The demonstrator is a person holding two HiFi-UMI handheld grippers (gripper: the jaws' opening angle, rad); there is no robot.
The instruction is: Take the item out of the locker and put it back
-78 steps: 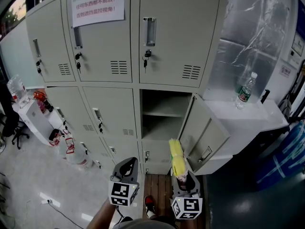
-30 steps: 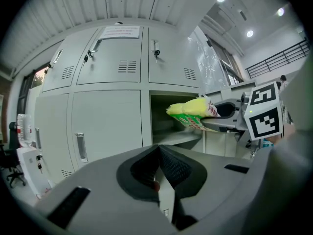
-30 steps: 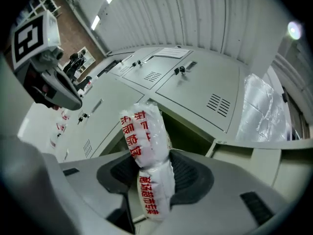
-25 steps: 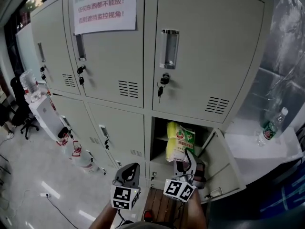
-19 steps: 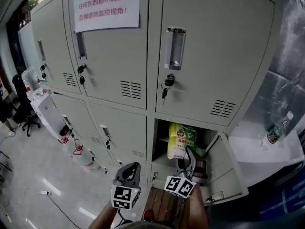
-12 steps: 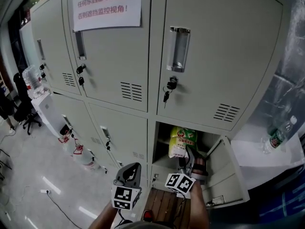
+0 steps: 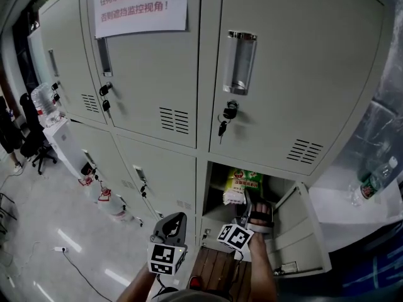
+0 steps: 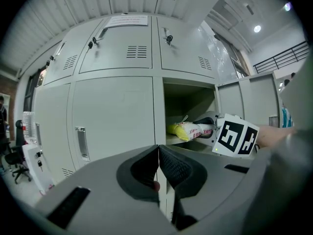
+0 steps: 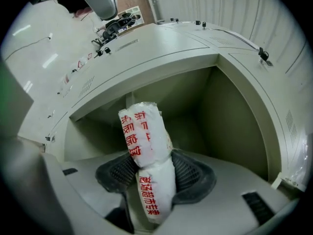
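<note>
Locker bank [image 7: 277, 74], with a paper notice [image 7: 140, 4] hanging on an upper left door. The left gripper [image 7: 175, 220], near and low, is hovering before the shut lower doors, its jaws pressing together on nothing. To its right, the yellow-and-white packet [image 7: 242, 185] is sitting inside the open compartment [image 7: 216, 180], just over the shelf. The right gripper [image 7: 249, 207] is reaching into that compartment. Its jaws have just been opening, yet both pads are touching the packet's sides. Further right, the compartment door [image 7: 301, 231] is standing ajar, and a bottle [image 7: 373, 182] is standing on a white ledge.
</note>
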